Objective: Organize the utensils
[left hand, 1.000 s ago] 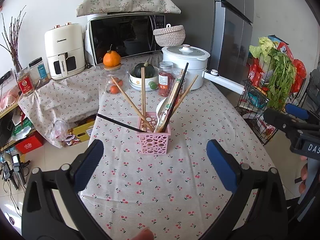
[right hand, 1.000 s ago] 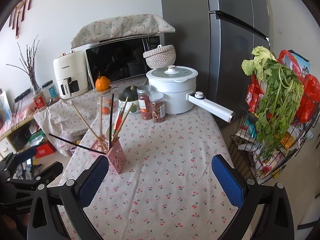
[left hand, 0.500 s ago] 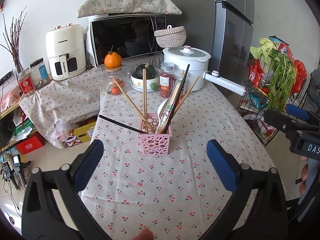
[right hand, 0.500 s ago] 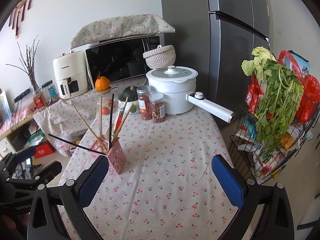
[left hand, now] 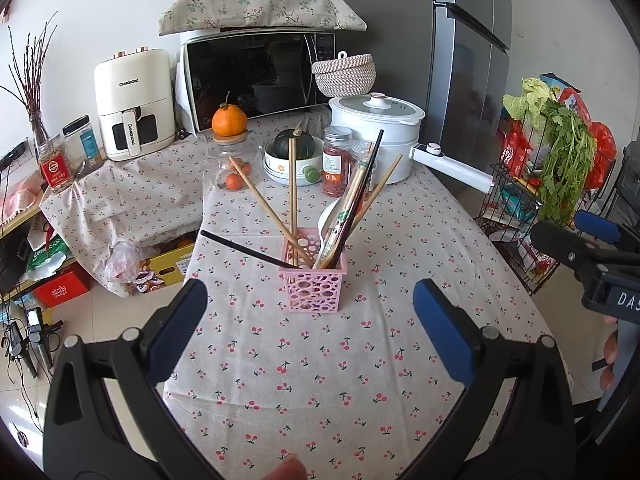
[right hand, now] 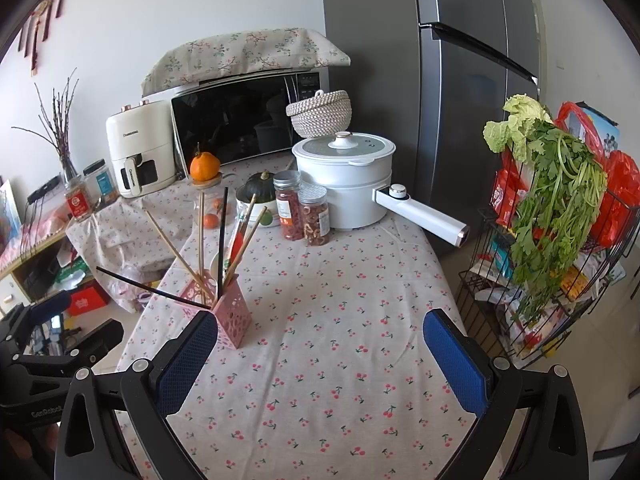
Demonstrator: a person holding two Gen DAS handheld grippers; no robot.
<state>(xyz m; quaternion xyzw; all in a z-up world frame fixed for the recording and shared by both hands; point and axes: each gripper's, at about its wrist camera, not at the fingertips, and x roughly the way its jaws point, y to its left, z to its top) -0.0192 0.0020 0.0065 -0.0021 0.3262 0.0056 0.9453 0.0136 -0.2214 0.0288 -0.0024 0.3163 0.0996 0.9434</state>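
Left wrist: our left hand-held gripper (left hand: pixel 310 314), fingers apart and empty, faces the basket (left hand: pixel 313 286) dead ahead; black chopstick (left hand: pixel 244 249) sticks out leftward. Right hand-held gripper (right hand: pixel 320 354) also apart, basket off left.

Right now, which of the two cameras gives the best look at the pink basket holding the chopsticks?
The left wrist view. There the pink basket sits centred between the open fingers of the left gripper, its holed front and the chopsticks plain. The right wrist view shows it off to the left, at an angle, partly hidden by a finger of the right gripper.
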